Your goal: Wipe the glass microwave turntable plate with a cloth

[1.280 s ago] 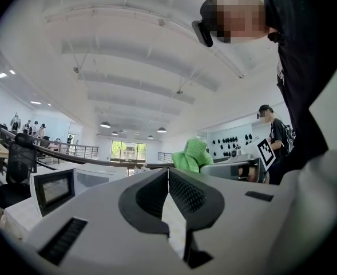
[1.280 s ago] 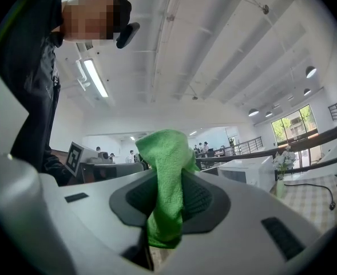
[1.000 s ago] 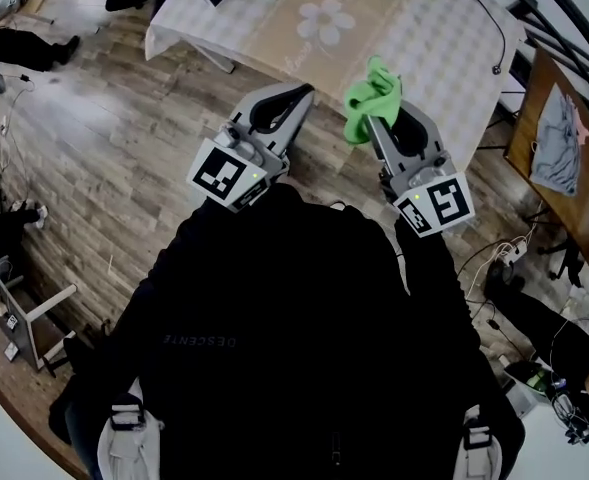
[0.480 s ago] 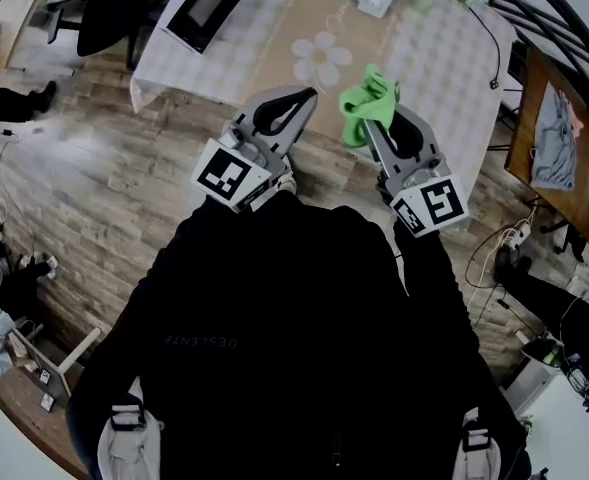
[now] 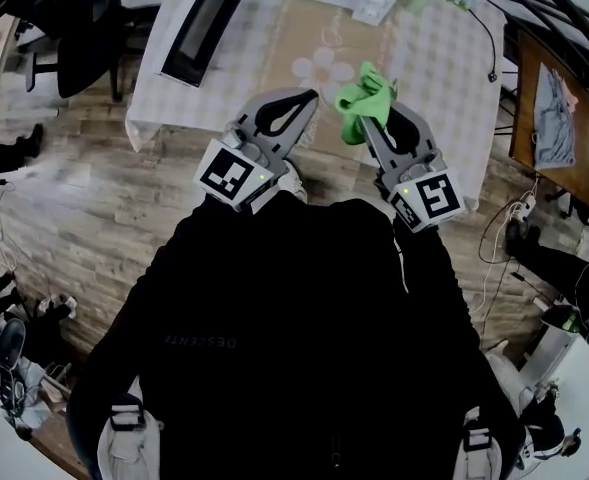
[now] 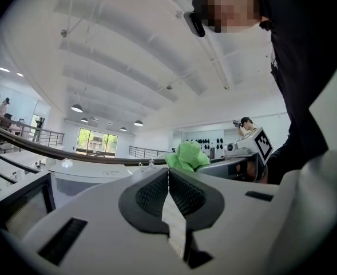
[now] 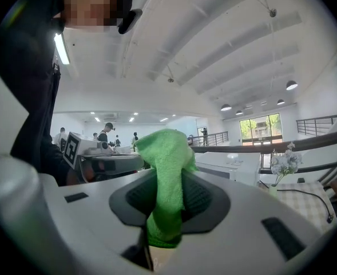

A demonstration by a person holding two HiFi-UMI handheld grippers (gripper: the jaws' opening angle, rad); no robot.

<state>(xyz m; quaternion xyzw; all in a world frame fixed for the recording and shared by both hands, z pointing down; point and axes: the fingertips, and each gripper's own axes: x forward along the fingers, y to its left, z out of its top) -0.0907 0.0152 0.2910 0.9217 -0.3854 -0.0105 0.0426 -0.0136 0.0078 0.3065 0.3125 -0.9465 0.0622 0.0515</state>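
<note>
The right gripper (image 5: 372,123), just right of centre, is clamped on the green cloth (image 5: 362,96), while the left gripper (image 5: 307,98) beside it has its jaws pressed together on nothing, both before the checked table (image 5: 444,58) at the top.

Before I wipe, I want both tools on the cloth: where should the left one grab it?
I'd take the cloth by the loose bunch sticking out past the right tool's tips, coming in from the left tool's side. Its middle is clamped between the right jaws, so only that free end offers a fold. The left tool is shut; open it first.
</note>
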